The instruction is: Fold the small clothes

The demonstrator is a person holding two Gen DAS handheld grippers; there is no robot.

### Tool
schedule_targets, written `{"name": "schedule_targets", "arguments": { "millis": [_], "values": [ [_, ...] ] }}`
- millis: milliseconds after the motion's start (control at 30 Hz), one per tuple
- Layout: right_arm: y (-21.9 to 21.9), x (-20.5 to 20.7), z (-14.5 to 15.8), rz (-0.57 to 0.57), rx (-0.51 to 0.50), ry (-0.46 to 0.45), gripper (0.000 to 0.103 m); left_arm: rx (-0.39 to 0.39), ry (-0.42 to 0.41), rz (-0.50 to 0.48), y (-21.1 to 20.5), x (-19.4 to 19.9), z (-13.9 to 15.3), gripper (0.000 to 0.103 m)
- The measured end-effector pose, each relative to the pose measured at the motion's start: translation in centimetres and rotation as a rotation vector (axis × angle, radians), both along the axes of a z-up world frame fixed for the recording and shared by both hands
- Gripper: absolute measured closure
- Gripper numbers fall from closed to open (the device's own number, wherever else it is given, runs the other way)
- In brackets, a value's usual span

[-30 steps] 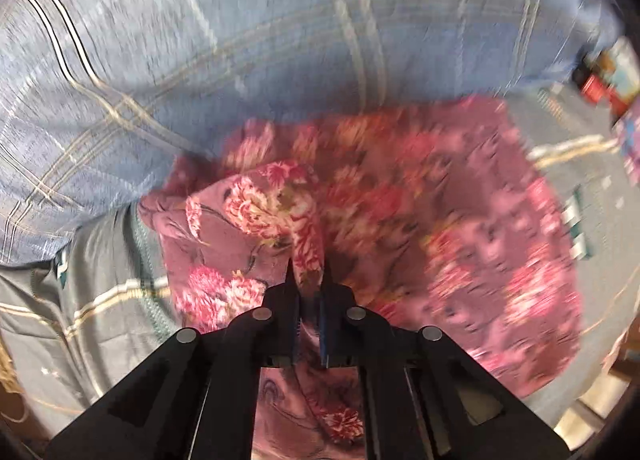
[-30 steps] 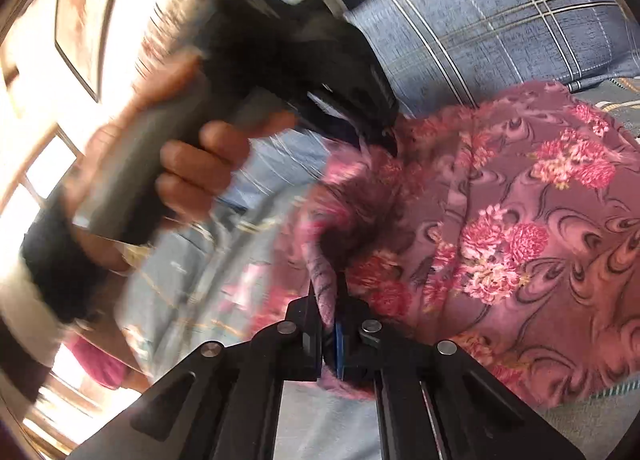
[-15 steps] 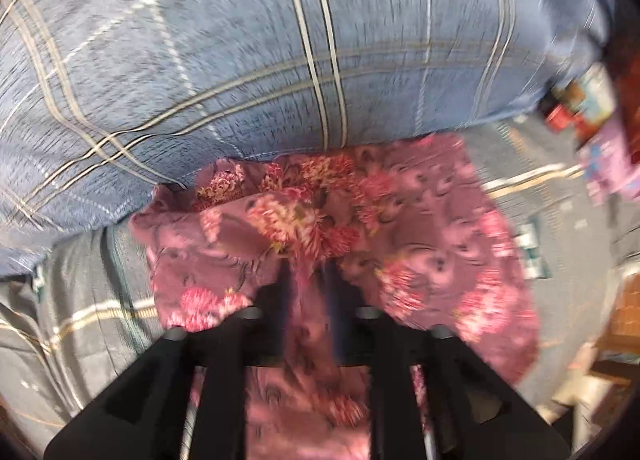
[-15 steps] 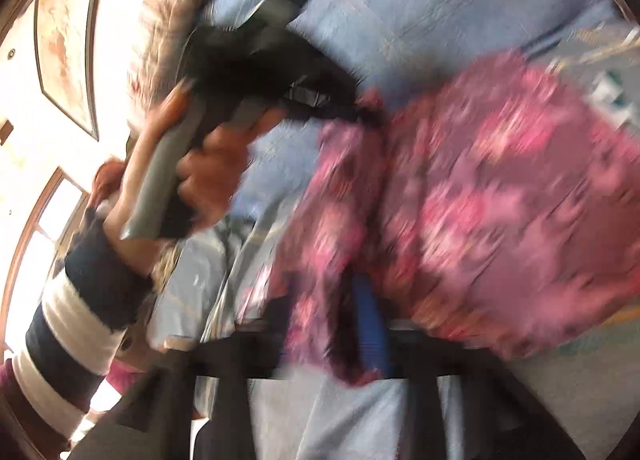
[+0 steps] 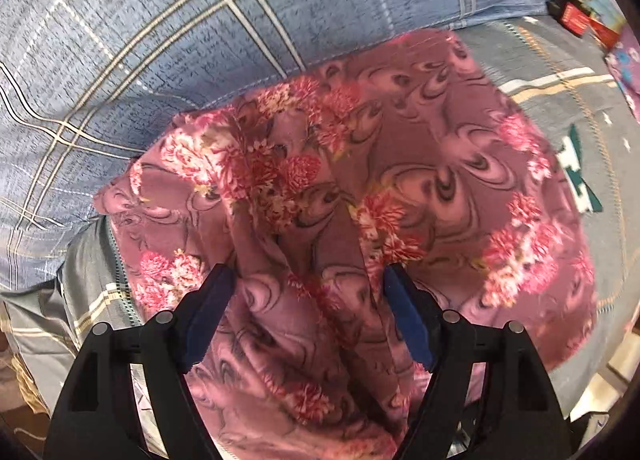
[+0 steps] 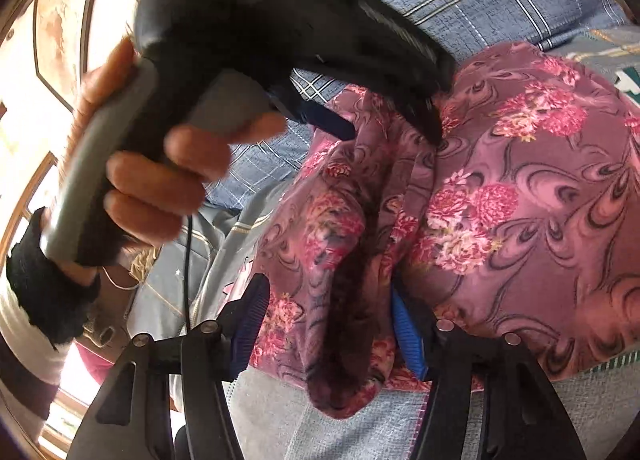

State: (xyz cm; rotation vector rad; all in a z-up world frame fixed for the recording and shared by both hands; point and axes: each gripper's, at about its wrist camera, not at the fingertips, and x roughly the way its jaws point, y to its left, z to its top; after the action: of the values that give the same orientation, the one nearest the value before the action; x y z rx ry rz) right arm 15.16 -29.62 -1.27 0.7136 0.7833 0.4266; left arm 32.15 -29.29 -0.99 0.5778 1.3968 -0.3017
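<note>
A small pink floral garment [image 5: 420,179] lies folded and bunched on the grey bedsheet, against a blue plaid pillow. My left gripper [image 5: 308,284] is open, its blue pads wide apart on either side of a fabric ridge, gripping nothing. My right gripper [image 6: 324,300] is open too, straddling a rumpled fold of the same garment [image 6: 500,199]. In the right wrist view the left gripper [image 6: 394,131], held by a hand, hovers over the garment's upper edge with its jaws apart.
A blue plaid pillow [image 5: 200,39] lies behind the garment. The grey patterned bedsheet [image 5: 568,71] stretches right, with a red and black box [image 5: 576,15] and a purple cloth [image 5: 628,67] at the far right. A window frame [image 6: 36,187] is at the left.
Both grippers were shut on folds of the garment a second ago; both have now opened and let the cloth go. The garment has settled on the bed.
</note>
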Motion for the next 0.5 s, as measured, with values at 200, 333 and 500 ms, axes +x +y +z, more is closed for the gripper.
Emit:
{"name": "schedule_targets", "arguments": {
  "millis": [200,333,500],
  "values": [
    [-0.9,0.4,-0.7,-0.009,-0.009,0.028,0.079,-0.061,-0.033,0.097,2.3,0.2,0.9,0.082],
    [-0.4,0.4,0.1,0.018,0.036,-0.017,0.095,-0.143,-0.072,0.140,4.1,-1.0,3.7,0.088],
    [-2.3,-0.9,2.9,-0.029,0.081,-0.124,0.095,-0.303,-0.106,0.141,3.8,-2.1,9.1,0.088]
  ]
}}
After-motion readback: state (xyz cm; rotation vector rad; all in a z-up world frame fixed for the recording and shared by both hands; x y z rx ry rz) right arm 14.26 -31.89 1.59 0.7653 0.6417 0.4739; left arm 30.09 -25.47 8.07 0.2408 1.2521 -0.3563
